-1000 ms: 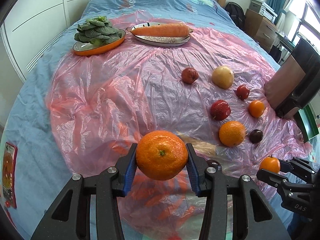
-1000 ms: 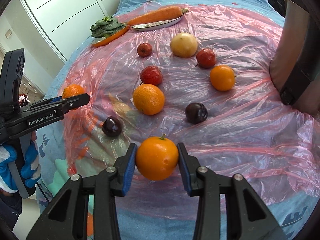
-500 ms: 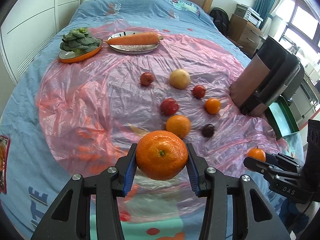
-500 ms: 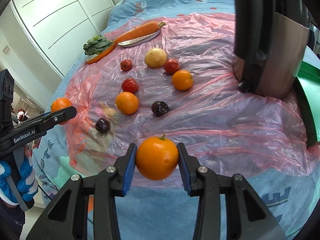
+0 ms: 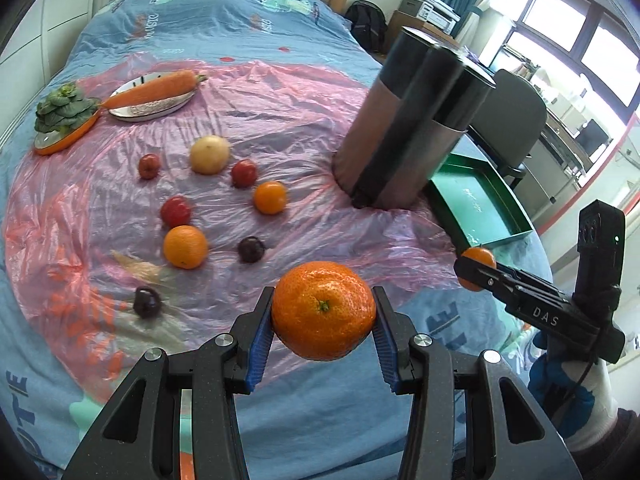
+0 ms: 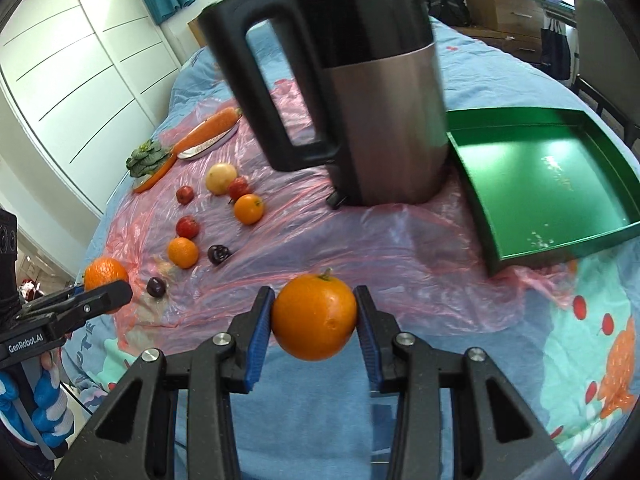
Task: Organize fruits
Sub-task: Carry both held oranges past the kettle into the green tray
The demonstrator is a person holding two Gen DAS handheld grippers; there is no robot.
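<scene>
L gripper (image 5: 323,316) clamps mandarin (image 5: 323,310); side reads "GenRobot.AI". R gripper (image 6: 315,318), "DAS", clamps orange (image 6: 315,317), near green tray (image 6: 624,184) beside kettle (image 6: 384,120).

A dimpled mandarin (image 5: 323,310) and a smooth orange (image 6: 315,317), each clamped in jaws above the bed, near the green tray (image 6: 600,240). Eight fruits lie left of the kettle (image 6: 384,120).

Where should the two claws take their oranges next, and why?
Probably over to the green tray. The left claw grips an orange, the right claw a smaller orange, both lifted, and the tray beside the kettle holds no fruit.
</scene>
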